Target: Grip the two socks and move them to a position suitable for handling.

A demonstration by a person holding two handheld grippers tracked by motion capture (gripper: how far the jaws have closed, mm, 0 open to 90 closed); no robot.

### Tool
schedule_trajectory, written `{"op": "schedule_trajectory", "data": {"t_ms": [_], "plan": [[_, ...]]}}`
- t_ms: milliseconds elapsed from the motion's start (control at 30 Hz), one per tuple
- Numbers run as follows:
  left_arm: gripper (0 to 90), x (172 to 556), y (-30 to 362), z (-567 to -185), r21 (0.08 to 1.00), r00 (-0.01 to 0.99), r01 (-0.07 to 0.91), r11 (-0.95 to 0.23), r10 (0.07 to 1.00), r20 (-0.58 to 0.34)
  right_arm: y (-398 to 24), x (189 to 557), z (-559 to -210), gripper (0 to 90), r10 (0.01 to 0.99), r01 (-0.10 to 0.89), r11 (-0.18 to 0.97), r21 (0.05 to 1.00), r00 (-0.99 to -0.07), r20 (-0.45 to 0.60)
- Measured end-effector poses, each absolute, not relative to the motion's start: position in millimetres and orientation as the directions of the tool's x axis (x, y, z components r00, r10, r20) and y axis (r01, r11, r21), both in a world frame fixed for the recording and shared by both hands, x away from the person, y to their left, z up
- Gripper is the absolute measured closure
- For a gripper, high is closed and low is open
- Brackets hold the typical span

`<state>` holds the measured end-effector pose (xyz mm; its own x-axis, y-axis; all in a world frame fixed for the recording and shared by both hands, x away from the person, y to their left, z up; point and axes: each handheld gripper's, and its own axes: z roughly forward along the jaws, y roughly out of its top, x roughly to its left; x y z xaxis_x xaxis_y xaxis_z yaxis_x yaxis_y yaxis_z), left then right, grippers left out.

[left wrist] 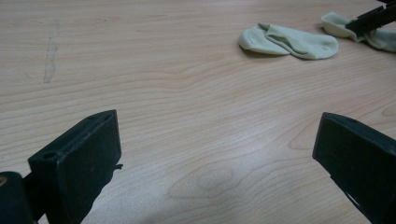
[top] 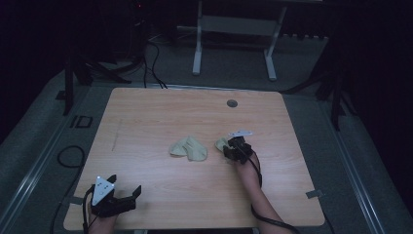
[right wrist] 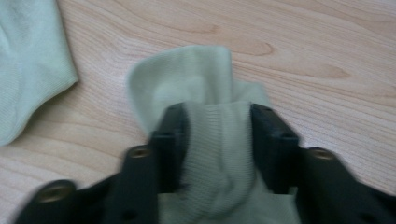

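Note:
Two pale green socks lie on the wooden table. One sock rests crumpled near the middle. The second sock lies just to its right, and my right gripper is shut on it, with a fold of fabric bunched between the jaws. Only that sock's left end shows in the high view, beyond the gripper. My left gripper rests near the table's front left corner, open wide, with bare wood between its jaws.
A round grey cable port sits near the table's far edge. A faint scuff mark runs along the wood at the left. Beyond the table stand a white desk frame and cables on a grey floor.

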<state>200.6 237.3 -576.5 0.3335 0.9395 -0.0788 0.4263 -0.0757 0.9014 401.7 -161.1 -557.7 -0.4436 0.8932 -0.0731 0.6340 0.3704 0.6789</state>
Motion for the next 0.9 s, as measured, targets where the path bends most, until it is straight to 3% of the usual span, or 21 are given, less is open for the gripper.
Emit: {"op": "schedule_trajectory", "data": {"t_ms": [67,167,467,900], "plan": [[1.0,200.8,237.1,-576.6,0.899,0.326,0.432,-0.078,0.942,-0.075,-159.7,400.1,-556.8,76.0,0.892,0.633,0.384,0.672,-0.443,-0.092],[1.0,200.9,237.4,-576.7,0.897,0.328,0.436,-0.077,0.941,-0.079,-158.8,399.1,-554.9,79.0,0.892,0.644,0.379,0.665,-0.445,-0.077],[1.0,201.4,235.8,-577.3,0.895,0.336,0.438,-0.085,0.939,-0.075,-160.3,376.5,-530.4,79.4,0.863,0.614,0.396,0.683,-0.502,-0.049],[1.0,200.9,231.2,-575.9,0.897,0.347,0.432,-0.093,0.935,-0.071,-155.8,295.9,-504.9,79.4,0.776,0.526,0.450,0.722,-0.630,-0.024]]}}
